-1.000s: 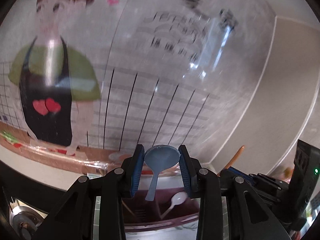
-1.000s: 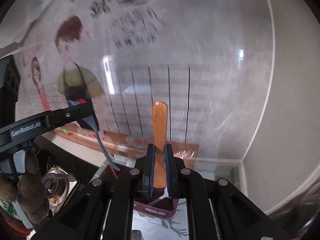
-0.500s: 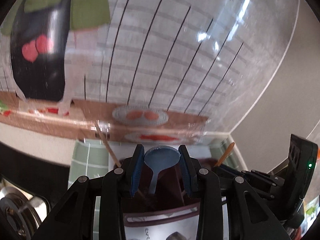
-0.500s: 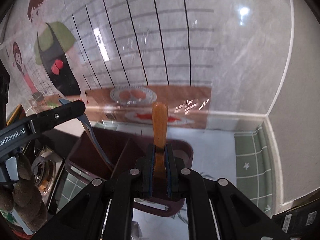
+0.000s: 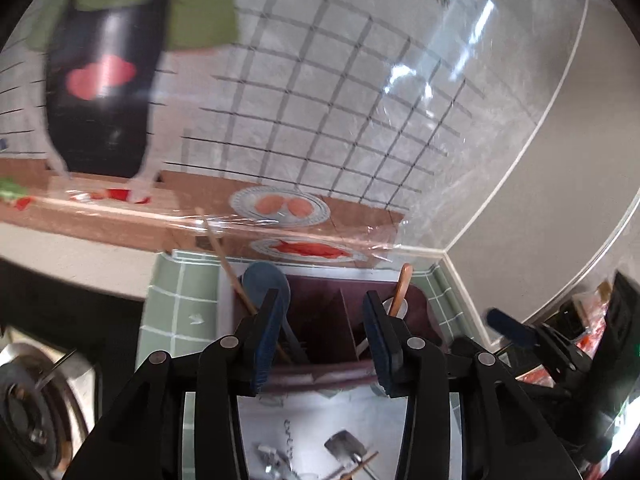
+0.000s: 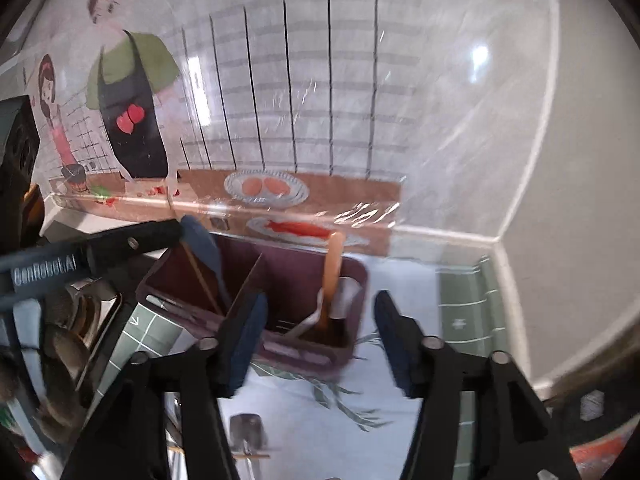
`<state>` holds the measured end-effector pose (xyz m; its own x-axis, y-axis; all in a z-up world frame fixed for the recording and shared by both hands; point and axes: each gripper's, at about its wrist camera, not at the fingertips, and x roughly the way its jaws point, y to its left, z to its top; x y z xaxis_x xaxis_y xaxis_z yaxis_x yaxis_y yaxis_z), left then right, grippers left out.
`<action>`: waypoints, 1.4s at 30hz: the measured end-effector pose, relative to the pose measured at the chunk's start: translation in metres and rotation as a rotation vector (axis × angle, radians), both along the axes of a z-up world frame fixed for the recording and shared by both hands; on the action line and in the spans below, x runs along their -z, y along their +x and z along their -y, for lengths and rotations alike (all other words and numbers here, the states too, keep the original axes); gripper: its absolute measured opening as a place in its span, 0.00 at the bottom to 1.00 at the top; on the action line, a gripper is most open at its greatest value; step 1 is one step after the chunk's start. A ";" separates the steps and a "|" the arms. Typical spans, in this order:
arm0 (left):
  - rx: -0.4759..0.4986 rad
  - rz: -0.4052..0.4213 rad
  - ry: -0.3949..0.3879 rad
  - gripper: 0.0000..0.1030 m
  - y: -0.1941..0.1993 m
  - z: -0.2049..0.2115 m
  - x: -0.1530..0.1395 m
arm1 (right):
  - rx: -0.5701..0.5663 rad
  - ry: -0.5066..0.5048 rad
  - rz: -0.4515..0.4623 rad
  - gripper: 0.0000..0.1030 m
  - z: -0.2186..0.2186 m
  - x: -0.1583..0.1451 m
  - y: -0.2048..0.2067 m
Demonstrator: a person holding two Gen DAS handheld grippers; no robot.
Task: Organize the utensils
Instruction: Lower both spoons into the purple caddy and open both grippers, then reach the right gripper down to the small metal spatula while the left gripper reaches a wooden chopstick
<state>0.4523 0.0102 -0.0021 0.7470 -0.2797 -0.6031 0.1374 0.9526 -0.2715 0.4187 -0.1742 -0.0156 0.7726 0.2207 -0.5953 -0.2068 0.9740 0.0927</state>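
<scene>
A maroon utensil holder (image 5: 320,312) (image 6: 288,272) with a middle divider stands below both grippers. The blue spoon (image 5: 262,280) (image 6: 202,246) leans in its left compartment beside a wooden chopstick (image 5: 228,264). My left gripper (image 5: 324,320) (image 6: 168,234) is opening; the spoon rests by its left finger and is not pinched. The wooden-handled utensil (image 6: 332,272) (image 5: 402,286) stands in the right compartment next to a white spoon (image 6: 344,296). My right gripper (image 6: 320,328) (image 5: 508,326) is opening wide, and the handle stands free ahead of its pads.
A metal spatula (image 6: 248,428) (image 5: 344,448) and other loose utensils lie on the white mat in front of the holder. A stove burner (image 5: 28,412) sits at the left. A film-covered poster wall (image 6: 320,100) rises close behind, and a grey wall (image 6: 560,200) stands to the right.
Both grippers came down over the holder. The right jaws let go of the wooden-handled utensil, now standing in the right compartment. The left jaws widened and the blue spoon dropped into the left compartment.
</scene>
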 end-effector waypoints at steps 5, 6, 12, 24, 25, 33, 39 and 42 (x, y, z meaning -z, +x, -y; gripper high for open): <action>-0.020 -0.003 0.063 0.41 -0.046 -0.011 0.000 | 0.075 -0.085 0.100 1.00 0.007 -0.007 -0.048; -0.019 -0.010 0.081 0.41 -0.053 -0.011 0.002 | 0.085 -0.112 0.118 1.00 0.006 -0.006 -0.058; -0.045 -0.120 0.072 0.41 -0.095 -0.029 0.037 | 0.109 -0.182 0.127 1.00 0.005 0.008 -0.085; -0.078 -0.248 0.070 0.41 -0.161 -0.064 0.091 | -0.232 -0.044 -0.272 0.62 -0.037 0.079 -0.084; -0.066 -0.258 0.068 0.41 -0.162 -0.064 0.094 | -0.237 -0.042 -0.287 0.61 -0.041 0.084 -0.083; 0.068 -0.341 0.060 0.41 -0.152 -0.040 0.116 | -0.219 -0.076 -0.365 0.32 -0.056 0.113 -0.071; 0.134 -0.346 0.104 0.41 -0.139 -0.025 0.115 | -0.199 -0.044 -0.408 0.09 -0.057 0.127 -0.059; 0.142 -0.353 0.113 0.41 -0.129 -0.022 0.118 | -0.197 -0.046 -0.398 0.06 -0.052 0.126 -0.067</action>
<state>0.3237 0.0322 -0.1201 0.4468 -0.2824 -0.8489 0.1874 0.9574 -0.2198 0.3517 -0.1223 -0.1414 0.4271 0.3069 -0.8505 -0.3461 0.9245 0.1598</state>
